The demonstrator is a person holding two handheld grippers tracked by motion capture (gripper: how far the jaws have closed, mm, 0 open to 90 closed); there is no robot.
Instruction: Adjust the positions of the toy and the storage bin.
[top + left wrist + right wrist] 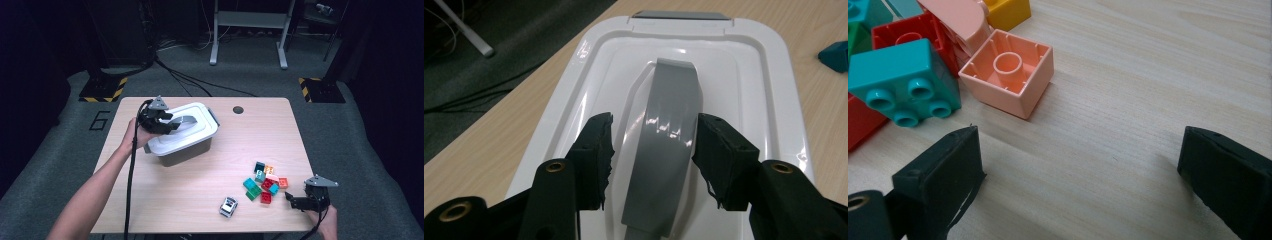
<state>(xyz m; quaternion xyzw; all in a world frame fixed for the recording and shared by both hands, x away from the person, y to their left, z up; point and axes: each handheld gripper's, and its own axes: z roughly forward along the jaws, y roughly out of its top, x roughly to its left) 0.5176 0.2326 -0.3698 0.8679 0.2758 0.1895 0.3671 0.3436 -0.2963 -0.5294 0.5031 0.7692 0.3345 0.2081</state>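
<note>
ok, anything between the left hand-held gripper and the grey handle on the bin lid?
Nothing visible. The left hand-held gripper has its jaws on either side of the grey handle on the white lid, pads not pressing on it, no object in between.

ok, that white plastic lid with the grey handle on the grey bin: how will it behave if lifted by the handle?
Probably stiff: the white plastic lid looks like moulded hard plastic with a raised rim. Likely slippery: the grey arched handle is glossy, with the left tongs straddling it, pads apparently not pressing. It may tilt, since the handle is narrow against the wide lid. Whether the end latch is fastened, I cannot tell.
</note>
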